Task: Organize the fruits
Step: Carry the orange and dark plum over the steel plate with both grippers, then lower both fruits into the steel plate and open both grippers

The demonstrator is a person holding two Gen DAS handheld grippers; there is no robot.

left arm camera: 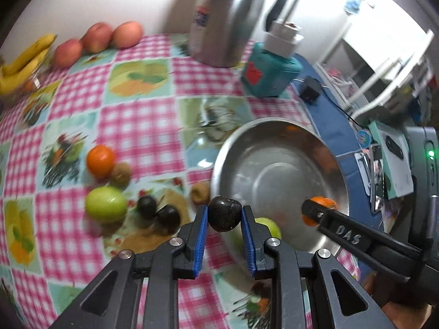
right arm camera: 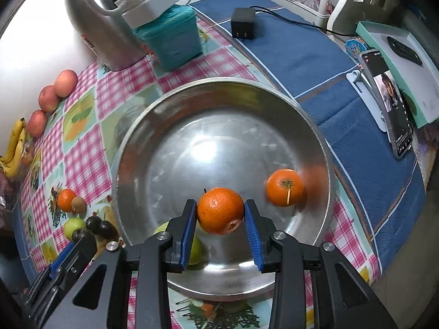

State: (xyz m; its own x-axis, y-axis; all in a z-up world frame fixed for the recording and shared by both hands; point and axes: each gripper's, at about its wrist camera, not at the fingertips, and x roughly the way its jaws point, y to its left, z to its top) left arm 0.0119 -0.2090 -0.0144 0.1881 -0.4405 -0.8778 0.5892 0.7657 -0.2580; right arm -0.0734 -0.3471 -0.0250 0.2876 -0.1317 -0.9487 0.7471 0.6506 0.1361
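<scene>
While the left gripper [left arm camera: 225, 218] clamps a dark plum [left arm camera: 225, 213] between its blue pads, it hangs just over the near-left rim of the steel bowl [left arm camera: 277, 126], plum clear of the cloth. Right gripper [right arm camera: 221, 211] is clenched on an orange [right arm camera: 220, 210], held above the bowl's inside, toward the front. In the left wrist view the right gripper shows from the side w/ orange peeking past its finger.

Inside the bowl: a 2nd orange [right arm camera: 285, 187] by the right wall, w/ a small stalk showing. A green fruit [right arm camera: 196, 249] lies at the bowl's near-left edge, half hidden by the right gripper's finger; can't tell if in or just outside.

On the pink checked tablecloth [left arm camera: 142, 126], left of bowl: a small orange [left arm camera: 100, 160] touching a brown kiwi [left arm camera: 121, 173], a green apple [left arm camera: 105, 204] below them, then two more dark plums [left arm camera: 159, 212] side by side. Another brownish fruit [left arm camera: 200, 193] sits just beside the bowl's rim, too blurred to name.

Far back by the wall: three red apples [left arm camera: 96, 38] in a row, bananas [left arm camera: 24, 60] at the left edge. Steel kettle [left arm camera: 230, 19] and teal container [left arm camera: 270, 72] stand behind the bowl.
</scene>
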